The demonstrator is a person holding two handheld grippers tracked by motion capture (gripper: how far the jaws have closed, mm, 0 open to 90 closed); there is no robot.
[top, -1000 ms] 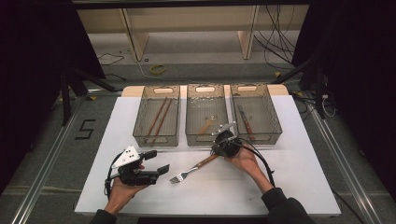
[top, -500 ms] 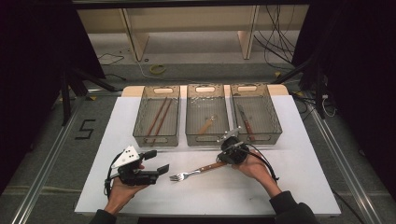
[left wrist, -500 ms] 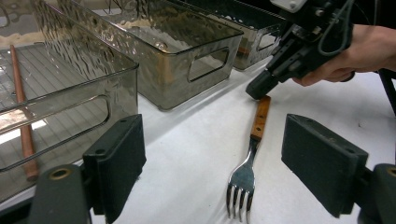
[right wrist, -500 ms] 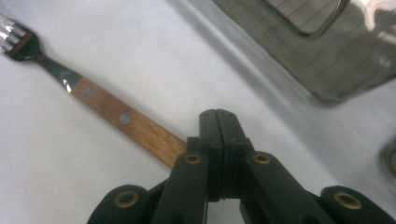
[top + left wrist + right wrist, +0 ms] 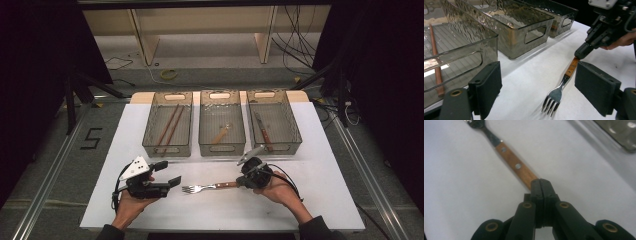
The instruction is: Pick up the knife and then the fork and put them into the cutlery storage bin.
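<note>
Fork lies flat on the white table, in the near half, between the two grippers. Tines point toward 9 o'clock, wooden handle with two rivets runs off toward 3 o'clock.

Right gripper, held in the person's right hand, sits at the handle's end. Its fingers are pressed together and pinch the tip of the wooden handle; in the right gripper view the handle comes straight out from between them, rivets showing. From the left gripper view the same grip shows farther off, the fork's head resting on the table.

Left gripper, in the left hand, is at about 9 o'clock of the fork, just beside the tines but apart from them. Its fingers are spread wide with nothing between them but bare table; the fork's tines lie ahead of the gap, nearer the right-hand pad.

Three clear plastic bins stand in a row at 12 o'clock of the fork, toward the far edge of the table. Left bin holds a pair of brown chopsticks lying lengthwise. Middle bin holds one wooden-handled utensil, too small to name its kind. Right bin holds a knife with a wooden handle.
</note>
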